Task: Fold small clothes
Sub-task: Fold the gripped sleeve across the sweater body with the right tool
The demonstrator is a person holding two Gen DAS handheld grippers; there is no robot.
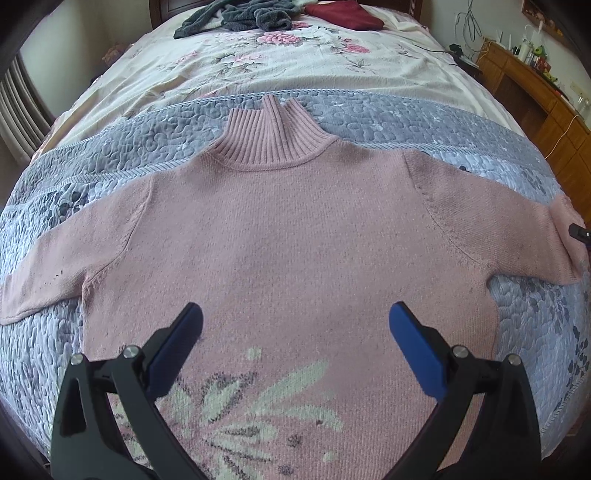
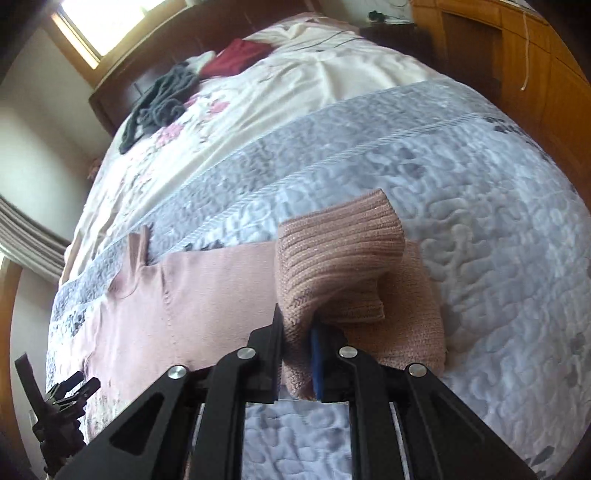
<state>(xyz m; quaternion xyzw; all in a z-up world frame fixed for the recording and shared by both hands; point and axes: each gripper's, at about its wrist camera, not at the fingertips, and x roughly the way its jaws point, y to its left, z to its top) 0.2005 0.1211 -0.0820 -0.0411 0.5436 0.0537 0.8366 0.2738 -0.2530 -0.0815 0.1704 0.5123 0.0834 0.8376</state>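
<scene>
**Pink sweater flat on bed, right cuff pinched**

Lies front-up on the grey-blue quilted bedspread (image 1: 110, 155) across the foot of the bed: a pink sweater (image 1: 288, 229) with ribbed turtleneck collar (image 1: 271, 138) pointing toward the headboard, hem toward the camera; long axis of the body from hem to collar, along the bed; sleeves spread to either side, crosswise to it; pale flower pattern (image 1: 236, 402) knitted near the hem.

Hovers over the lower front of the sweater, fingers spread wide and holding nothing: left hand-held gripper (image 1: 295, 328); blue pads on the inner faces.

Clenched on the ribbed cuff (image 2: 332, 258) of the far sleeve: right hand-held gripper (image 2: 297, 332); cuff lifted and turned back over the sleeve beneath it, cuff opening toward the headboard; rest of that sleeve flat on the bedspread.

Beyond the bedspread, a cream floral sheet (image 1: 295, 62); on it near the headboard, a crumpled dark grey garment (image 1: 240, 18) and a dark red garment (image 1: 343, 13) beside it; along one side of the bed, a wooden cabinet (image 1: 535, 96).
</scene>
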